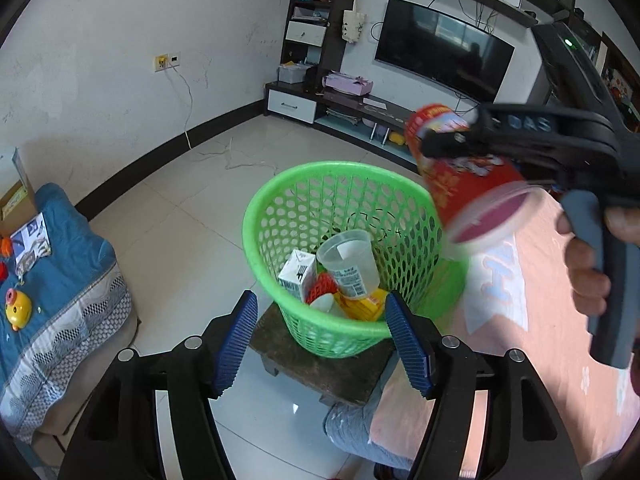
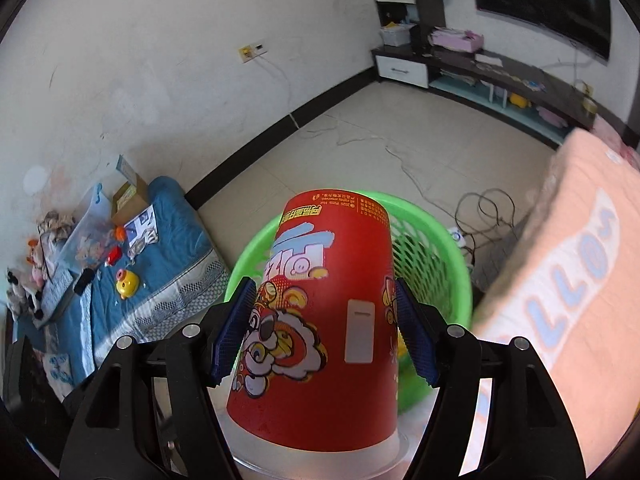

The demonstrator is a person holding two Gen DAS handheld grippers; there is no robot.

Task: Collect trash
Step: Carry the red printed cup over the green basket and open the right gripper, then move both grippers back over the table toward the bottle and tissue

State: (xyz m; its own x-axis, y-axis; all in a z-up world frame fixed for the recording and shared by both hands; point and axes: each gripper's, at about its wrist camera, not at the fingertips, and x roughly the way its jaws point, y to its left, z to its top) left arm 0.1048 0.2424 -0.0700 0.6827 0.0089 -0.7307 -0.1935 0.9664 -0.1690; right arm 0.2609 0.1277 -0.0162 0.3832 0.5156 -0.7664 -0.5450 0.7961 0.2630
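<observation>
Your green basket (image 1: 280, 208) stands on a small dark stool (image 1: 320, 368), which rests on the tiled floor (image 1: 168, 248). Left of it, the blue-covered bed (image 1: 68, 264) carries a yellow toy (image 1: 17, 309) and what looks like a leaflet (image 1: 30, 240). White cable (image 1: 240, 160) trails across the floor.

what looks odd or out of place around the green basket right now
The green basket stands on a small dark stool rather than the floor, which looks a bit precarious. The red paper cup in the right gripper is upside down, lid end toward the camera. No spill is visible.
</observation>
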